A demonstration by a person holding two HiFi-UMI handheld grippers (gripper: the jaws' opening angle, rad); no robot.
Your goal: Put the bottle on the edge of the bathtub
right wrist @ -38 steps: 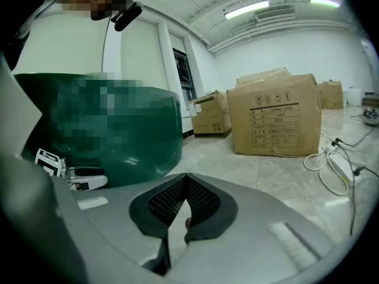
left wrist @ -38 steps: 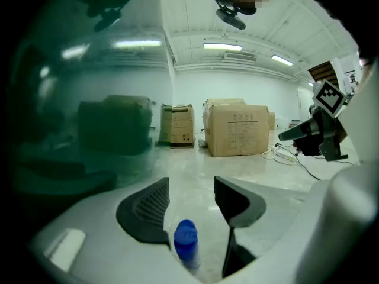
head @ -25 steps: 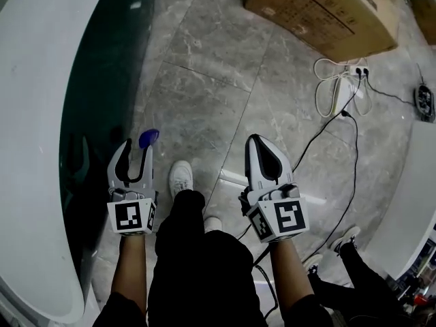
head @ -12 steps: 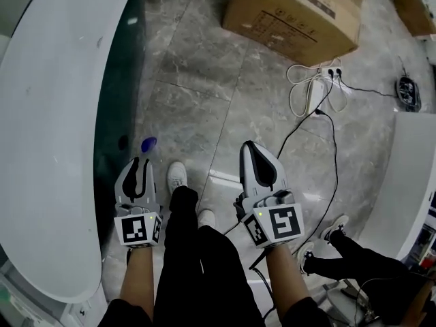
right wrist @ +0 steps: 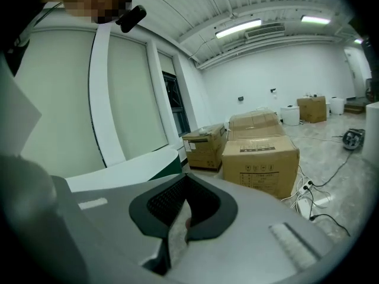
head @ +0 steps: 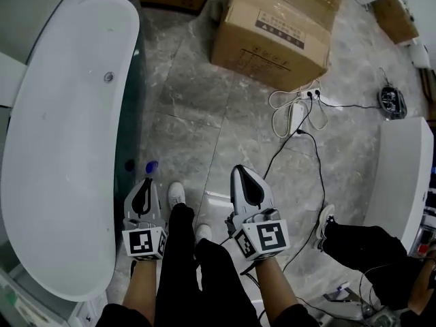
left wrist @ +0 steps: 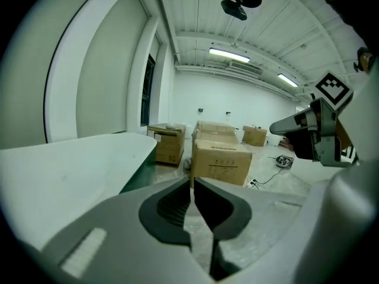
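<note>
Cardboard boxes [head: 276, 36] stand on the grey marble floor [head: 197, 107] near a white power strip [head: 296, 116].

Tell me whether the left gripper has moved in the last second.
Yes. The left gripper has drawn back toward the person, away from the small blue round object on the floor.

Bright, even light here, pouring off ceiling strips [left wrist: 228, 53] at twelve o'clock in the left gripper view and one o'clock in the right one. Head view shows a pale glare streak on the glossy floor [head: 204, 114] at six o'clock of centre, shadows soft. Both gripper views bow hard into black corners, left gripper [left wrist: 193, 179] and right gripper [right wrist: 185, 175] blurry up close, boxes [left wrist: 219, 158] beyond crisp.
</note>
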